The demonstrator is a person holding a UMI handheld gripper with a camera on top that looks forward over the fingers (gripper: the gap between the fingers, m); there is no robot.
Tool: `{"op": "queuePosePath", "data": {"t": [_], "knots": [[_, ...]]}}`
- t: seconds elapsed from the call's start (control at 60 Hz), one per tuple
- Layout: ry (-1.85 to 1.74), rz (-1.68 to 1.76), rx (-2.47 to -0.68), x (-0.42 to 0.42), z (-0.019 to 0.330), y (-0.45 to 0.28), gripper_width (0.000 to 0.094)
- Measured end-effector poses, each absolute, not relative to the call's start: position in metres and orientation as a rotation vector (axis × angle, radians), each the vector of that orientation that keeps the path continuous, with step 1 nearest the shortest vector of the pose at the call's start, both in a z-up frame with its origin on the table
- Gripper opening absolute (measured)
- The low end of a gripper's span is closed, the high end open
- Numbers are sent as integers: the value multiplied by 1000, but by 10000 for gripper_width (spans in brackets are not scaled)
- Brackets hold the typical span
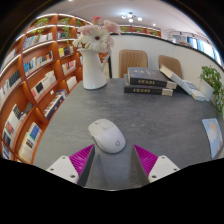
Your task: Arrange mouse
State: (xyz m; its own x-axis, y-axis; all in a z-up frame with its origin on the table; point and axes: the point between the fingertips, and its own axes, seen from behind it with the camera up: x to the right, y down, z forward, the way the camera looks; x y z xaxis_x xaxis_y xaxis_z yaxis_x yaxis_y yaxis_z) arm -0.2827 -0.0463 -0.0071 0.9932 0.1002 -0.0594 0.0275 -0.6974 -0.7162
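A white computer mouse (106, 135) lies on the grey table (150, 115), just ahead of my fingers and a little toward the left one. My gripper (113, 158) is open, with its magenta pads (82, 157) wide apart and nothing between them. The mouse's near end reaches down to the line of the fingertips but neither finger touches it.
A white vase with pink flowers (93, 66) stands at the back left. A stack of books (149, 81) lies beyond the mouse. Wooden chairs (133, 60) and a green plant (213, 82) stand at the right. Bookshelves (35, 80) line the left wall.
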Motion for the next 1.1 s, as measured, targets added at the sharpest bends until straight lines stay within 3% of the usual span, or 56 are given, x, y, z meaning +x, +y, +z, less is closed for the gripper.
{"op": "queuePosePath", "data": {"t": [0.283, 0.417, 0.75, 1.017, 1.1], "knots": [[35, 72, -2338, -276, -12, 29, 719], [86, 61, -2343, -268, -12, 46, 568], [28, 113, -2427, -267, -15, 44, 373], [-95, 198, -2462, -265, -13, 39, 371], [-177, 212, -2452, -255, 7, 34, 372]]}}
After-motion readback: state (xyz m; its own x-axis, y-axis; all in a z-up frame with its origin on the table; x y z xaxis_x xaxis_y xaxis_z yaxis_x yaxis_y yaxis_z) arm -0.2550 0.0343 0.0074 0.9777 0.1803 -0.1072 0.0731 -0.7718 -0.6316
